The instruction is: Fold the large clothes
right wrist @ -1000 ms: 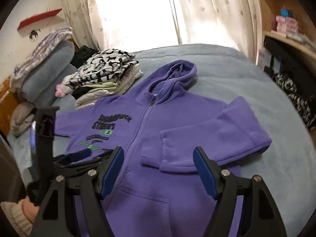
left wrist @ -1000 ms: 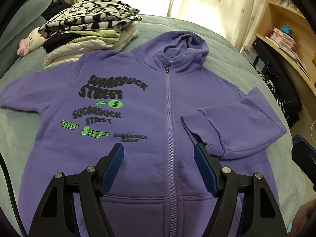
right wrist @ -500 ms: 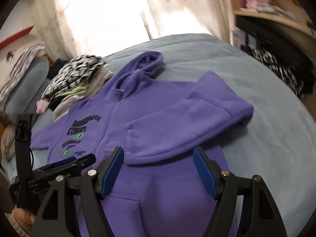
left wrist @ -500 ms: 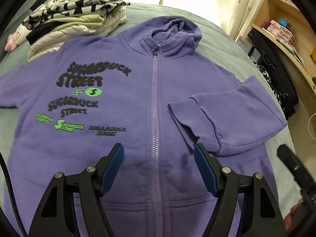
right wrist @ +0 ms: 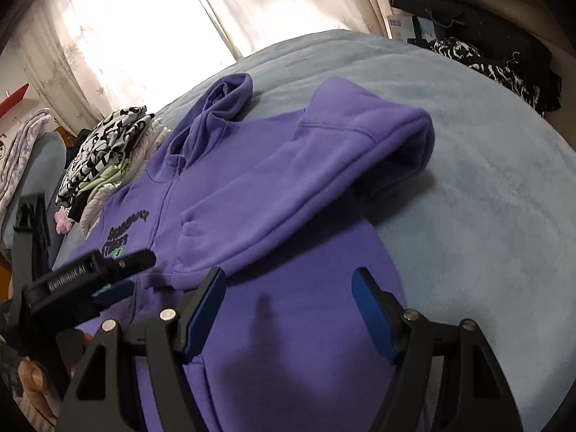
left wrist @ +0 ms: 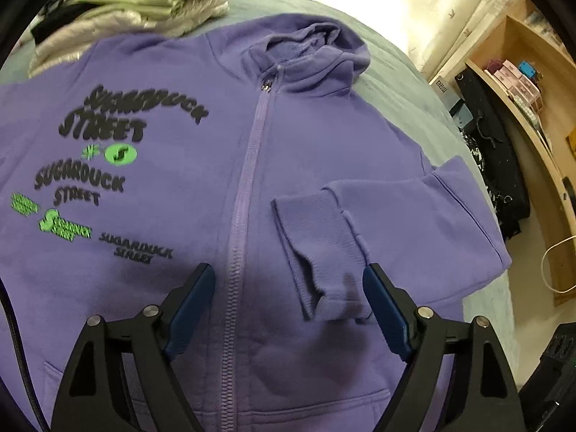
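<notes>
The purple zip hoodie [left wrist: 201, 165] lies flat, front up, on the grey-blue bed cover [right wrist: 486, 187], hood [left wrist: 316, 54] toward the window. One sleeve [left wrist: 406, 223] is folded in across the chest; its ribbed cuff [left wrist: 316, 252] ends just beside the zipper [left wrist: 248, 187]. Black and green "SUGARDUCK STREET" print sits on the other chest panel.

Left gripper [left wrist: 288, 309]: above the hoodie's lower front, pointing down at it. Jaws are opening, w/ nothing pinched; zipper and cuff end appear in the gap between the blue pads [left wrist: 190, 309], cloth not pressed. Contact w/ fabric: cannot tell.

Right gripper [right wrist: 288, 309]: spread wide over the hoodie body near the hem side, just below the folded sleeve [right wrist: 306, 180]. Nothing gripped; its shadow falls on the fabric between the fingers.

In the right wrist view the left gripper [right wrist: 108, 273] shows at the left edge, w/ part of a hand [right wrist: 32, 378] under it.

Surroundings: stack of folded clothes [right wrist: 108, 151] beside the hoodie's far shoulder; curtain [right wrist: 126, 18] behind the bed; wooden shelf [left wrist: 522, 100] w/ small boxes off to the side.
</notes>
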`<state>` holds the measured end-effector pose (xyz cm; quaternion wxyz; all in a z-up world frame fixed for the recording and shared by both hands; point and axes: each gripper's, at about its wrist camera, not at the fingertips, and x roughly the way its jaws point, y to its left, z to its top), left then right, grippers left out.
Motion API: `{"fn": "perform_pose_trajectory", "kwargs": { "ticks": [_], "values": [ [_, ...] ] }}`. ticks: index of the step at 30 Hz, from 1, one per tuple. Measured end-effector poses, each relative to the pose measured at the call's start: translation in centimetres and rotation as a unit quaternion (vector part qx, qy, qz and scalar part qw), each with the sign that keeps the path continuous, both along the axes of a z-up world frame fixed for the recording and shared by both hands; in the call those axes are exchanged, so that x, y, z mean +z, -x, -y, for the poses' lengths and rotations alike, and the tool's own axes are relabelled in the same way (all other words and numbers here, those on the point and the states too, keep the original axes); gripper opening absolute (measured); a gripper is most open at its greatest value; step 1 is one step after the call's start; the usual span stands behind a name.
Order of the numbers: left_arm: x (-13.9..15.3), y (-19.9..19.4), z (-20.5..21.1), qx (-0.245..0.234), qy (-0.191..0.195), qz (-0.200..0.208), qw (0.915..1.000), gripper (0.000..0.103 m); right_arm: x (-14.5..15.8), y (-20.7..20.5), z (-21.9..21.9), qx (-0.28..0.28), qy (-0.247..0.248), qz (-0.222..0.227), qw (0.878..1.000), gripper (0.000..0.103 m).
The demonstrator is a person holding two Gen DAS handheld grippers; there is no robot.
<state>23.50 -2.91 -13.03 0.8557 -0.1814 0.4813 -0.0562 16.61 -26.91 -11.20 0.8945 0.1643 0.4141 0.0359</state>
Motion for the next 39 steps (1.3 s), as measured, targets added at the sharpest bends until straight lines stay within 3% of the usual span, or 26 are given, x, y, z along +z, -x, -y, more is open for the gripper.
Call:
{"fn": "perform_pose_trajectory", "kwargs": {
  "ticks": [4, 8, 13, 15, 16, 18, 19, 20, 22, 24, 27, 31, 34, 37, 39],
  "values": [
    [1.1, 0.2, 1.6, -0.025, -0.009, 0.023, 0.9994, 0.081, 0.0, 0.2, 0.0, 0.002, -0.003, 0.005, 1.000, 0.073],
    [0.0, 0.2, 2.1, -0.035, 0.014, -0.006, 0.9993, 0.081, -0.1, 0.3, 0.2, 0.002, -0.010, 0.006, 1.000, 0.073],
    [-0.6, 0.4, 1.9, -0.032, 0.031, -0.007, 0.9990, 0.081, -0.4, 0.2, 0.5, 0.000, -0.018, 0.004, 1.000, 0.073],
    [-0.7, 0.3, 2.1, -0.032, 0.041, -0.006, 0.9986, 0.075, -0.6, 0.1, 0.5, 0.001, -0.018, 0.002, 1.000, 0.073],
    [-0.8, -0.2, 2.4, -0.034, 0.043, -0.005, 0.9985, 0.066, -0.6, 0.1, 0.4, 0.002, -0.018, 0.001, 1.000, 0.073],
    [-1.2, -1.1, 3.2, -0.041, 0.045, -0.004, 0.9981, 0.035, -0.7, 0.1, 0.3, 0.004, -0.016, 0.000, 1.000, 0.073],
    [-1.4, -1.7, 3.7, -0.050, 0.050, -0.009, 0.9975, 0.012, -0.8, 0.1, 0.3, 0.005, -0.016, 0.000, 1.000, 0.073],
    [-1.5, -2.2, 4.1, -0.052, 0.047, -0.013, 0.9974, 0.011, -0.8, 0.1, 0.4, 0.005, -0.017, 0.000, 1.000, 0.073],
    [-0.5, -2.7, 4.9, -0.050, 0.017, 0.002, 0.9986, 0.009, -1.0, 0.1, 0.4, 0.005, -0.018, -0.004, 1.000, 0.073],
    [2.2, -2.9, 5.9, -0.064, -0.019, 0.053, 0.9964, 0.009, -1.1, 0.1, 0.4, 0.004, -0.019, -0.004, 1.000, 0.073],
    [7.3, -3.0, 6.3, -0.070, -0.082, 0.143, 0.9838, 0.009, -1.2, 0.2, 0.3, 0.005, -0.015, -0.003, 1.000, 0.073],
    [11.3, -3.8, 3.2, -0.030, -0.139, 0.205, 0.9684, 0.009, -1.2, 0.2, 0.2, 0.005, -0.009, -0.003, 1.000, 0.073],
    [11.1, -5.0, 0.0, 0.007, -0.174, 0.201, 0.9639, 0.009, -1.2, 0.2, 0.1, 0.004, -0.009, -0.003, 1.000, 0.073],
    [8.3, -6.9, -4.1, 0.042, -0.200, 0.157, 0.9661, 0.010, -1.3, 0.2, 0.0, 0.006, -0.008, -0.009, 1.000, 0.073],
    [4.8, -8.3, -6.3, 0.049, -0.207, 0.100, 0.9718, 0.012, -1.3, 0.0, -0.1, 0.007, -0.008, -0.018, 1.000, 0.073]
  ]
}}
